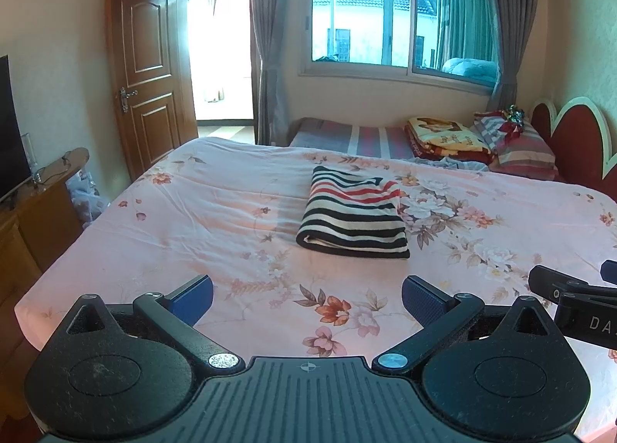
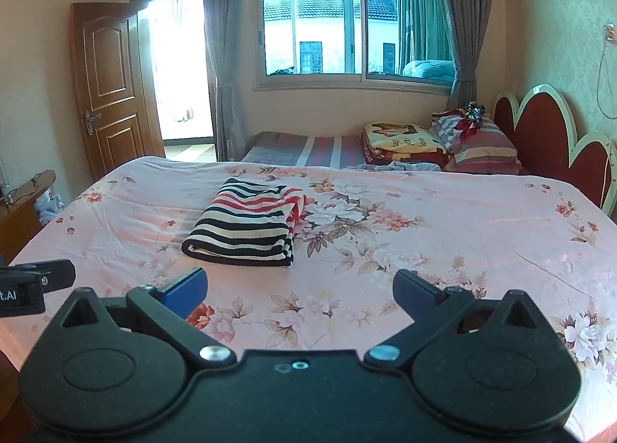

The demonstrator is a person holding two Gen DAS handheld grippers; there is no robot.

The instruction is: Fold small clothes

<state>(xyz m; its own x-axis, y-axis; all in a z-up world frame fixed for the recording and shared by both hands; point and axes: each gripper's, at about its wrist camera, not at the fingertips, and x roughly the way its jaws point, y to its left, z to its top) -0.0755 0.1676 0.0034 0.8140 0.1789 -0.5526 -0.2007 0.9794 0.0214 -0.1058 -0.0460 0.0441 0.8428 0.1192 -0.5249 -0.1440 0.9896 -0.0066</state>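
A striped garment (image 1: pixel 353 213) in black, white and red lies folded into a neat rectangle on the pink floral bed cover (image 1: pixel 216 219). In the right wrist view the same folded garment (image 2: pixel 245 225) sits left of centre on the cover (image 2: pixel 443 234). My left gripper (image 1: pixel 306 298) hovers above the near part of the bed, short of the garment, open with nothing between its blue pads. My right gripper (image 2: pixel 299 290) is likewise open and empty, also nearer than the garment. Part of the right gripper's body (image 1: pixel 574 302) shows at the left view's right edge, and the left gripper's body (image 2: pixel 31 284) at the right view's left edge.
Beyond the pink cover lie a striped mattress (image 1: pixel 347 138), a folded yellow blanket (image 1: pixel 443 136) and striped pillows (image 1: pixel 516 142) by a red headboard (image 1: pixel 574 134). A wooden cabinet (image 1: pixel 34 211) with a dark screen (image 1: pixel 11 126) stands left of the bed. A wooden door (image 1: pixel 148 68) is open.
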